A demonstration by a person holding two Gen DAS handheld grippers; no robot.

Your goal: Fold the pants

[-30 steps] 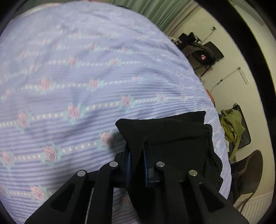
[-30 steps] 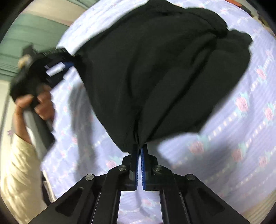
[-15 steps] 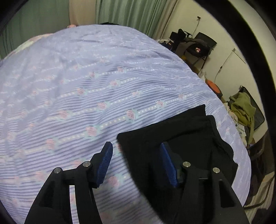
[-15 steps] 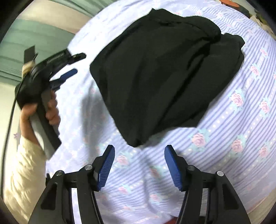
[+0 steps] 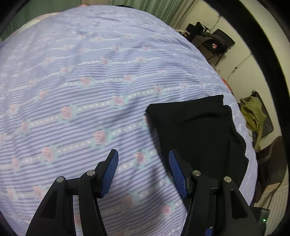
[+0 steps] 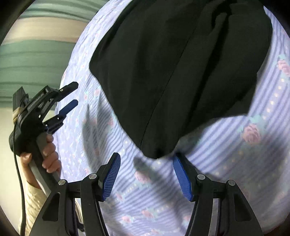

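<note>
both claws stand apart with nothing gripped. left gripper (image 5: 143, 163), seen from its own camera, tilts steeply down over the bedspread (image 5: 87, 76), its blue pads (image 5: 110, 172) spread; its jaws have just been opening and only striped, rose-patterned cloth shows between them. the black pants (image 5: 195, 130) lie folded on the bedspread just right of that gap, their near corner a little ahead of the right-hand pad, which overlaps their edge in this view, though contact cannot be told.

right gripper (image 6: 145, 174) also points steeply down at the bed, its jaws having just been opening too. its blue pads (image 6: 111, 177) are spread, and the lowest corner of the pants (image 6: 172, 72) hangs in view just above the gap, close to the right-hand pad, with no pinch on it. the pants fill the upper middle of this view as a dark folded bundle with a seam running down it.

in the right wrist view the left gripper (image 6: 70, 98) appears at the left, held in a hand (image 6: 49, 152) wrapped round its grey handle, a cream sleeve (image 6: 34, 201) below, a black cable trailing down. its fingers aim toward the pants, apart from them, over bare bedspread.

green curtain (image 5: 154, 9) and chairs (image 5: 215, 43) draped with clothes stand beyond the bed.
</note>
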